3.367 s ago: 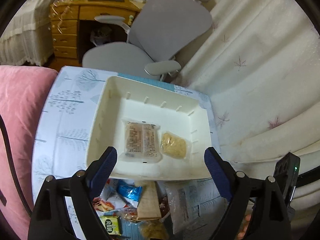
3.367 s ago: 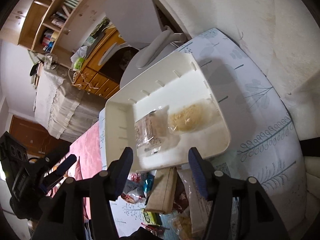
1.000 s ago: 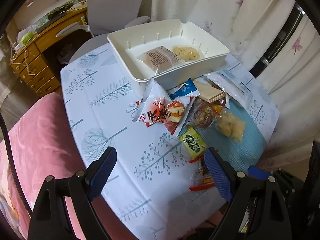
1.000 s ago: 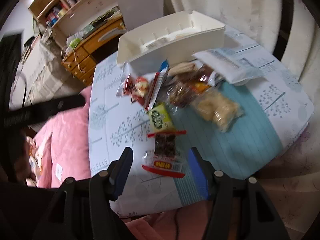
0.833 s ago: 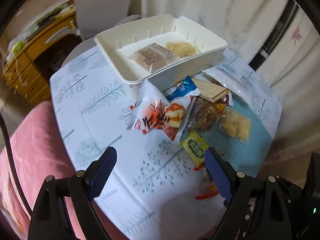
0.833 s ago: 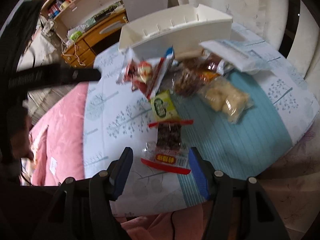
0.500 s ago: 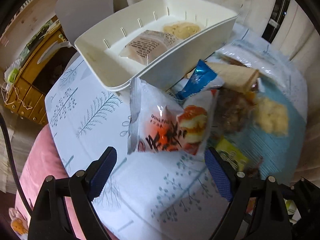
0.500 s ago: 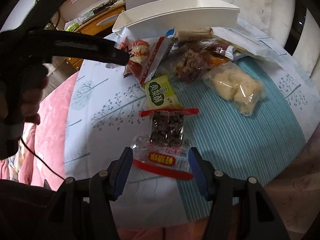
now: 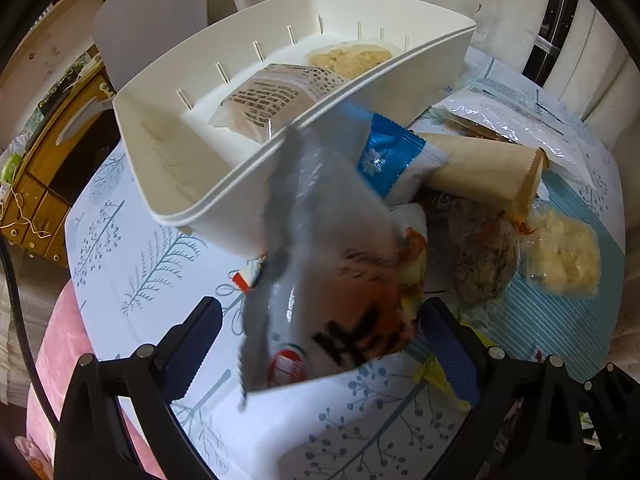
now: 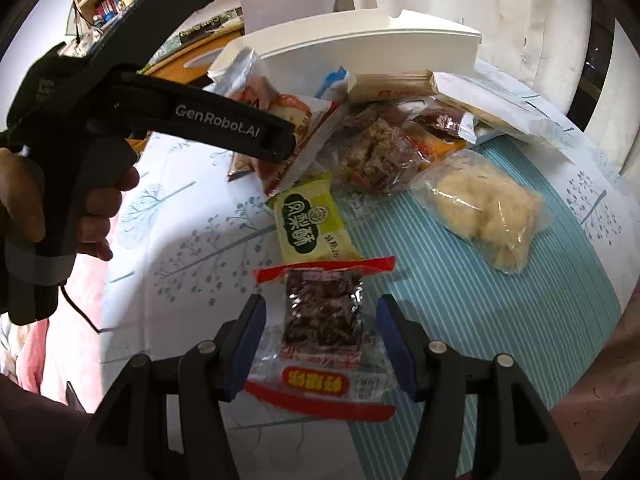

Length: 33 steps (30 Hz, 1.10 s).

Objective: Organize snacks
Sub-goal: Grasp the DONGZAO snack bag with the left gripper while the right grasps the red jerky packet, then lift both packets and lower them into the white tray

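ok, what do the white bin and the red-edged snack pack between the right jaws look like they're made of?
White bin: looks like rigid moulded plastic, matte off-white; even thin walls, rounded rim, moulded ribs inside.

Red-edged snack pack: thin glossy plastic film, probably clear in the middle since dark pieces show through; crinkles, glare, printed red bands at both ends.

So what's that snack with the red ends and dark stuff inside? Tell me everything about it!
The red-ended packet is a flat, clear plastic wrapper with dark brown crumbly pieces showing through its middle. Each end has a red band, and the near one carries yellow printed characters. It lies flat on the tree-print tablecloth, just below the green packet, whose lower edge its far red band meets. The right gripper hangs over it, its blue-padded jaws standing either side, not yet squeezing.
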Motion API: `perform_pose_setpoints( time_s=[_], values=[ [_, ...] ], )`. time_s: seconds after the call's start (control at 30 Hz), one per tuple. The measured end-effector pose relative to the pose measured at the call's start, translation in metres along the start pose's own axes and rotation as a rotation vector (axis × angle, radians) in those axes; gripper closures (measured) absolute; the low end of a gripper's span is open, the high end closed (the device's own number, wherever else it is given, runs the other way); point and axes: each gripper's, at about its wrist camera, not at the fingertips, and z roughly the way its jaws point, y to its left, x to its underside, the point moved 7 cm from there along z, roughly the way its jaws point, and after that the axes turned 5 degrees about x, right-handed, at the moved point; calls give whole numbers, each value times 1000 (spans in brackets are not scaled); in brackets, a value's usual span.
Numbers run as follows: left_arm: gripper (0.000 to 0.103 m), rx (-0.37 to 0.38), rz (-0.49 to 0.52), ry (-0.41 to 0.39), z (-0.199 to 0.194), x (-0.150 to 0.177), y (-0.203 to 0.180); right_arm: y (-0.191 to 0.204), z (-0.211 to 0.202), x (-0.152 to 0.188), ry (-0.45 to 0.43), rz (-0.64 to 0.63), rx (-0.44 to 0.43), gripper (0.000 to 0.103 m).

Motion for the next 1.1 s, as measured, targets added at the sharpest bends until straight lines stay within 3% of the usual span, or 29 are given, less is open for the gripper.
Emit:
perform_pose_setpoints(
  time_s=[0.17, 0.27, 0.6, 0.83, 1.1],
  values=[
    [4, -23, 14, 11, 11, -5, 1, -1, 3, 1, 11, 12, 11, 45],
    [13, -4, 2, 6, 13, -7, 1, -2, 2, 3, 19, 1, 32, 55],
    [29, 45, -31, 21, 3, 0, -1, -4, -1, 2, 70, 3, 28, 64],
    [30, 58, -97, 42, -30, 16, -7, -15, -6, 4, 177, 50, 9, 64],
    [30, 113, -206, 2, -89, 39, -7, -36, -12, 7, 335, 162, 1, 64]
  ],
)
